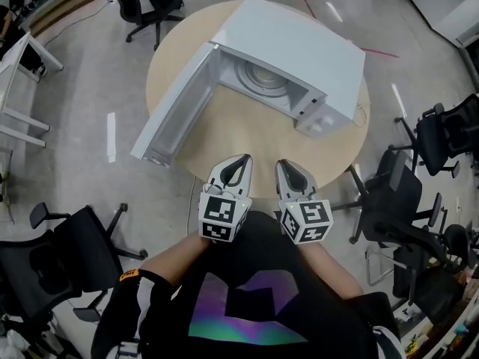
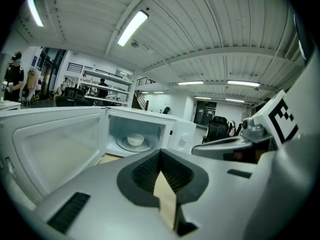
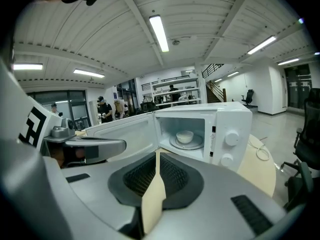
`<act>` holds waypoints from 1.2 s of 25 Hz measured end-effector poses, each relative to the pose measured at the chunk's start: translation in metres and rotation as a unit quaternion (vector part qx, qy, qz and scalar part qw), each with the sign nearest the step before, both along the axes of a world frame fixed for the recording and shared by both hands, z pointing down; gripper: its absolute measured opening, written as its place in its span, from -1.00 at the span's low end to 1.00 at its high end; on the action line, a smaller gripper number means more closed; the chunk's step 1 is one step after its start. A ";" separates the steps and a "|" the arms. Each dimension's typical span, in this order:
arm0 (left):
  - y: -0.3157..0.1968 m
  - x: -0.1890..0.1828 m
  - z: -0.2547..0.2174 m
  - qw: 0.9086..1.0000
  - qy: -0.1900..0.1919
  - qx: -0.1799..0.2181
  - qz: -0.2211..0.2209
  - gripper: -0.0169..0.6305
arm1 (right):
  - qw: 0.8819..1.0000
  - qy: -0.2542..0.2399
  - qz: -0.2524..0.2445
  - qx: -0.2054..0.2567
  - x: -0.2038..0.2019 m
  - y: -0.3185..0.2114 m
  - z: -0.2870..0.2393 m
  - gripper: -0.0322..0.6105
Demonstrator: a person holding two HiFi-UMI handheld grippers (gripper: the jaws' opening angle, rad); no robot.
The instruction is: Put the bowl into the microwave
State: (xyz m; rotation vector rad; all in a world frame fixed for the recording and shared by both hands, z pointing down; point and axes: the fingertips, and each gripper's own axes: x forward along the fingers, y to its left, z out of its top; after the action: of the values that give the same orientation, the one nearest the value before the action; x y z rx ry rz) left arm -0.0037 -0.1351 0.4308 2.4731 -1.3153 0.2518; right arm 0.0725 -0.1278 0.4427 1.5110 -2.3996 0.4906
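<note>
Left gripper (image 1: 240, 161) and right gripper (image 1: 289, 168) sit clenched, empty; bowl (image 3: 185, 136) is inside microwave (image 1: 307, 47), so I'd swing the door (image 1: 176, 103) shut.

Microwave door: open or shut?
Open. The door is swung wide from the microwave, and the bowl shows inside the cavity.

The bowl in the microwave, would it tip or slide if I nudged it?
The bowl looks low and wide, so it would probably slide rather than tip. It sits on a smooth plate, likely offering little grip. It looks like pale ceramic, so perhaps breakable.
</note>
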 end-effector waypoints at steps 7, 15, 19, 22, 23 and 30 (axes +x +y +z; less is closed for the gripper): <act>0.022 0.050 0.000 1.000 -0.018 0.001 -0.014 -0.81 | 1.000 -0.016 -0.025 0.003 0.047 0.016 -0.001 -0.78; 0.062 0.094 0.006 0.997 -0.040 -0.005 -0.064 -0.81 | 0.996 -0.033 -0.085 0.000 0.087 0.047 0.005 -0.78; 0.084 0.104 0.012 0.993 -0.047 -0.012 -0.105 -0.81 | 0.992 -0.037 -0.123 -0.003 0.100 0.064 0.010 -0.78; 0.099 0.108 0.011 0.989 -0.054 -0.007 -0.134 -0.81 | 0.988 -0.041 -0.147 -0.002 0.108 0.075 0.012 -0.78; 0.103 0.110 0.010 0.988 -0.056 -0.005 -0.142 -0.81 | 0.987 -0.042 -0.154 -0.002 0.110 0.078 0.012 -0.78; 0.136 0.124 0.009 0.981 -0.061 -0.001 -0.185 -0.81 | 0.979 -0.039 -0.202 0.002 0.122 0.104 0.009 -0.78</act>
State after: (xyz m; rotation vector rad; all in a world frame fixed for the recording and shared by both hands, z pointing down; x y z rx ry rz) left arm 0.1204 0.0011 0.4401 2.1840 -1.7888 0.3151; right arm 0.1941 -0.0236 0.4520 0.9769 -2.6724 0.4583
